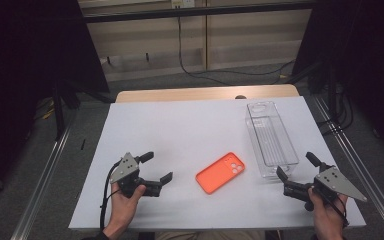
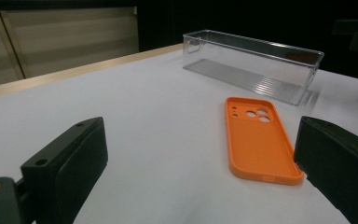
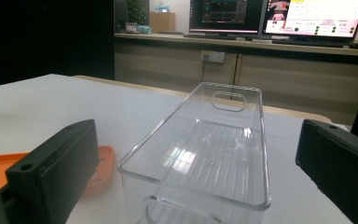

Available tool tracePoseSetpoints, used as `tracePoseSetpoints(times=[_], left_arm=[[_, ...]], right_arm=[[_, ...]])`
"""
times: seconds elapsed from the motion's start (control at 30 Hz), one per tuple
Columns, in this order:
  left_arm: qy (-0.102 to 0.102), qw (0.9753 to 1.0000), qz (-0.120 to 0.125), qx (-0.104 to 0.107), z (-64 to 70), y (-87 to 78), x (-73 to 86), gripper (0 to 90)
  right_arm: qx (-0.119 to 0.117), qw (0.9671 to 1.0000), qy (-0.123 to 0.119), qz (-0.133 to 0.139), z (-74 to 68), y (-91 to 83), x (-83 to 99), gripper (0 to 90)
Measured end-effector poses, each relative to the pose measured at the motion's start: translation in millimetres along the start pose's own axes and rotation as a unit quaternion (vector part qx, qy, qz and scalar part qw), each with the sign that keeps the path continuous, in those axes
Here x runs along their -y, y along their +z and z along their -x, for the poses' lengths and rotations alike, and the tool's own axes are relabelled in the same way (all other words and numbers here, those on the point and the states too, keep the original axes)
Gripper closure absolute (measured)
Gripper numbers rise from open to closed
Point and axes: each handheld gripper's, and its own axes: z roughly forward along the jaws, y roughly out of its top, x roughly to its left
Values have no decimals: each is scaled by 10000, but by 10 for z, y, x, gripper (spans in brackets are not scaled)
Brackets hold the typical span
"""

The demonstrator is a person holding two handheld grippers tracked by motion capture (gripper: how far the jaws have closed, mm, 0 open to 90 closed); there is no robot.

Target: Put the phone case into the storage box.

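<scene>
An orange phone case [image 1: 221, 172] lies open side up near the middle front of the white table top [image 1: 180, 130]. A clear plastic bin [image 1: 271, 138] stands empty at the right, long side running away from me. My left gripper [image 1: 156, 167] rests at the front left, open, its jaws pointing toward the case [image 2: 260, 140] with nothing between them. My right gripper [image 1: 296, 166] sits at the front right, open, just short of the bin's near end [image 3: 205, 158]. The case's edge [image 3: 103, 161] peeks past the right gripper's left jaw.
The table's wooden back edge [image 1: 207, 93] runs beyond the white sheet. Metal rails [image 1: 50, 165] flank both sides on the floor. Cables [image 1: 215, 75] lie on the floor behind. Monitors [image 3: 279, 16] stand on a far counter.
</scene>
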Motion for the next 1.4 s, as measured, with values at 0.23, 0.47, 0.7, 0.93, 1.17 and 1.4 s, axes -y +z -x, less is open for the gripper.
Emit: tracePoseSetpoints(times=[0.23, 0.47, 0.7, 0.93, 1.17, 1.4], left_arm=[[-14, 9997, -225, 114, 42, 171, -10, 29], [-141, 9988, -473, 14, 80, 323, -25, 20], [10, 9982, -602, 64, 117, 420, -59, 19], [19, 9957, -898, 216, 143, 609, -60, 27], [20, 9915, -1193, 527, 143, 682, -92, 46], [245, 9820, -1641, 903, 204, 811, -127, 56]], right_arm=[[-13, 10000, 4, -8, 1, -1, 0, 0], [-44, 10000, 9, 9, 2, -4, -1, 0], [-71, 10000, 17, 1, -1, -2, -1, 0], [-113, 9999, 40, -6, -5, 3, 1, 0], [-125, 9999, 35, -37, -7, 8, 4, 0], [-118, 9999, 22, -14, -4, 3, 2, 0]])
